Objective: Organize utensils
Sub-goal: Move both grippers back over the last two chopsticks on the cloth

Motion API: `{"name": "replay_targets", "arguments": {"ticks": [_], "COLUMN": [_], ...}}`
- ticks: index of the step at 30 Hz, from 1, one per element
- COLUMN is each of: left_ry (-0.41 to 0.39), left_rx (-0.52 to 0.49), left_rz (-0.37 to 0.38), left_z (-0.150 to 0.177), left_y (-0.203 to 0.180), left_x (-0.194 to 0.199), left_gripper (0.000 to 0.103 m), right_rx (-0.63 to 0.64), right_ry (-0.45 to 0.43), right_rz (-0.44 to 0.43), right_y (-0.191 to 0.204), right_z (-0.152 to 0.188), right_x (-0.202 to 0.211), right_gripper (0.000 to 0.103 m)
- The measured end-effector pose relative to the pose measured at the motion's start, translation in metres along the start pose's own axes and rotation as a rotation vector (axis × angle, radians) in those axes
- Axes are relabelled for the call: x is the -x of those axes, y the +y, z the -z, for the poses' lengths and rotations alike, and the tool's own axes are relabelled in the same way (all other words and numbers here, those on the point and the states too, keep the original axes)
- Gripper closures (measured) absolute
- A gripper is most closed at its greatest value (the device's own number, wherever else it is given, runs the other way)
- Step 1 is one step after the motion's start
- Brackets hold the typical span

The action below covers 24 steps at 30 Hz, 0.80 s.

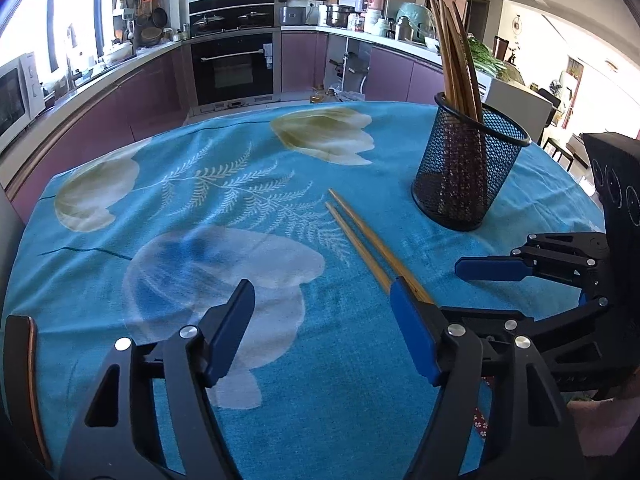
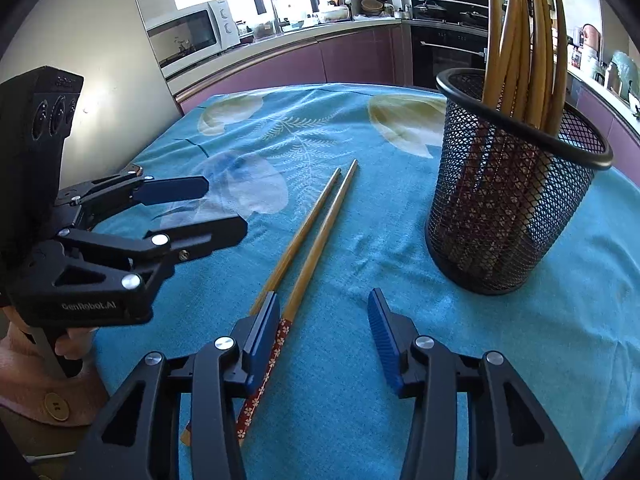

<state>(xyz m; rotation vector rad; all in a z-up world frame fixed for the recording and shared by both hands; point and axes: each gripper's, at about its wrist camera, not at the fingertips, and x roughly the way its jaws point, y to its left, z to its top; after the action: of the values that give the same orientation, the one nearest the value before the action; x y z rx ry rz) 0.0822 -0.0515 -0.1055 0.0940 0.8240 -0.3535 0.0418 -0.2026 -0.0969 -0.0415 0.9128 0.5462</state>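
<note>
— Where are the loose chopsticks?

— Side by side on the blue floral tablecloth, just left of the black mesh holder that is already full of chopsticks.

— How will they handle?

— Light, stiff, probably slick, so likely to roll. Pinch both near the patterned butt ends.

— The grippers?

— Right gripper spread wide, empty, its left finger over those ends; whether it touches them I can't tell. Left gripper also released, holding nothing.

— Obstacles?

— The standing chopsticks crowd the holder's mouth.
</note>
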Motion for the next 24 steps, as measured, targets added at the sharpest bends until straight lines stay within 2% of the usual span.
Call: {"name": "replay_targets", "arguments": {"ticks": [8,16,18,24], "left_ry": [0.070,0.097,0.098,0.102], "left_rx": [-0.010,-0.031,-0.036,-0.066], "left_rz": [0.071,0.076,0.084,0.076], "left_z": [0.000,-0.001,-0.001,-0.003], "left_y": [-0.008,-0.017,-0.018,-0.021], "left_x": [-0.016,-0.026,-0.026,-0.031], "left_gripper": [0.043,0.048,0.054,0.062], "right_rx": [-0.022,-0.027,-0.029,-0.030], "right_ry": [0.001,0.000,0.000,-0.002], "right_rz": [-0.005,-0.009,-0.010,-0.006], "right_y": [-0.007,-0.007,-0.008,-0.007], "right_z": [0.001,0.001,0.001,-0.002], "right_x": [0.003,0.002,0.002,0.000], "right_gripper": [0.061,0.062,0.063,0.063]}}
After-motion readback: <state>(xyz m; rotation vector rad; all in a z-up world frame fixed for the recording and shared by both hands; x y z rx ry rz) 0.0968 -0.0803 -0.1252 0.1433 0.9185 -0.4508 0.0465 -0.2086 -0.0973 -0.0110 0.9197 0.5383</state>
